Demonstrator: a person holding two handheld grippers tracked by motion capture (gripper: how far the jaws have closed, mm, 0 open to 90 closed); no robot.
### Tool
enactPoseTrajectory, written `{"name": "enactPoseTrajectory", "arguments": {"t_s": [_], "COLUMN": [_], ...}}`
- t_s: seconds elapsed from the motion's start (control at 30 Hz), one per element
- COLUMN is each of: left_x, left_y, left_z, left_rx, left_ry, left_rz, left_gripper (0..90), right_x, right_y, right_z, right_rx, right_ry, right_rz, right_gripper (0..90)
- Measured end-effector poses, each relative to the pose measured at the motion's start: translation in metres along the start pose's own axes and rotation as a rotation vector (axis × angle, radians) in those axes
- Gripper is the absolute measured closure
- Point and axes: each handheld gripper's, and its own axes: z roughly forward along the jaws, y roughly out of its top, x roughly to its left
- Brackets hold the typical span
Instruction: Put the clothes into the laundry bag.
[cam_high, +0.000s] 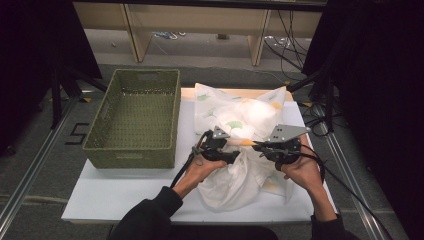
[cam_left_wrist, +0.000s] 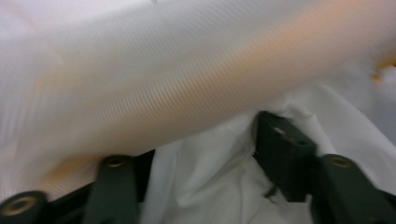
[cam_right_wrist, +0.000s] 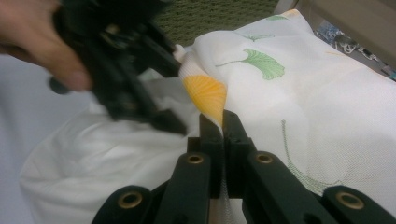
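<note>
Claw, right (cam_right_wrist: 223, 122): we log its two black jaws pressed together on the edge of the pillowcase (cam_right_wrist: 299, 88), the cloth pinched just below an orange leaf print (cam_right_wrist: 208, 95). In the high view this claw (cam_high: 260, 145) sits at the right of the cloth pile, held by the right hand (cam_high: 302, 172), with a grey three-cornered plate (cam_high: 286, 132) on top.

Claw, left (cam_high: 234, 156): we find it at the left of the same pile, in the left hand (cam_high: 200, 169), close to the right claw. In its own view the jaws stand apart with white cloth between them and a broad fold lying blurred across the front; we cannot see the pads pressing on the cloth, so we list it as parted, not gripping. In the right gripper view it (cam_right_wrist: 168, 122) shows dark and blurred, just beside the pinched edge.

Pillowcase (cam_high: 240, 120): white with green and orange leaf prints, over a white pillow (cam_high: 235, 187). It lies on the right half of the white counter (cam_high: 115, 195), bunched and rumpled towards the person, flatter at the far end.

Basket (cam_high: 132, 120): green, woven, rectangular, standing on the left of the counter, just beside the cloth.

Cables (cam_high: 330, 175): black, trailing from each claw towards the person.
</note>
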Motion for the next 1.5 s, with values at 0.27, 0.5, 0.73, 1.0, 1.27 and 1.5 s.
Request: {"name": "enactPoseTrajectory", "arguments": {"t_s": [0.27, 0.5, 0.73, 1.0, 1.27, 1.5], "left_x": [-0.021, -0.041, -0.049, -0.04, -0.012, -0.017], "left_y": [-0.031, -0.064, -0.055, 0.0, 0.012, 0.0], "left_z": [-0.053, -0.02, 0.027, 0.029, 0.058, 0.03], "left_rx": [0.053, 0.155, 0.083, -0.137, -0.158, -0.085], "left_ry": [-0.033, -0.122, -0.067, 0.069, 0.209, 0.095], "left_rz": [0.075, 0.143, 0.222, 0.153, 0.07, 0.062], "left_gripper": [20.3, 15.1, 61.2, 80.6, 79.0, 51.7], "right_x": [0.002, 0.003, 0.003, 0.007, 0.007, 0.003], "right_y": [0.001, 0.001, 0.0, 0.002, -0.007, -0.016], "right_z": [0.003, 0.003, 0.004, -0.006, -0.001, 0.004], "right_rx": [0.007, 0.009, 0.015, 0.008, 0.068, 0.09], "right_ry": [0.01, 0.013, 0.019, 0.019, 0.033, 0.046], "right_rz": [0.001, 0.004, -0.002, -0.019, -0.006, 0.017], "right_gripper": [90.0, 90.0, 90.0, 90.0, 90.0, 90.0]}}
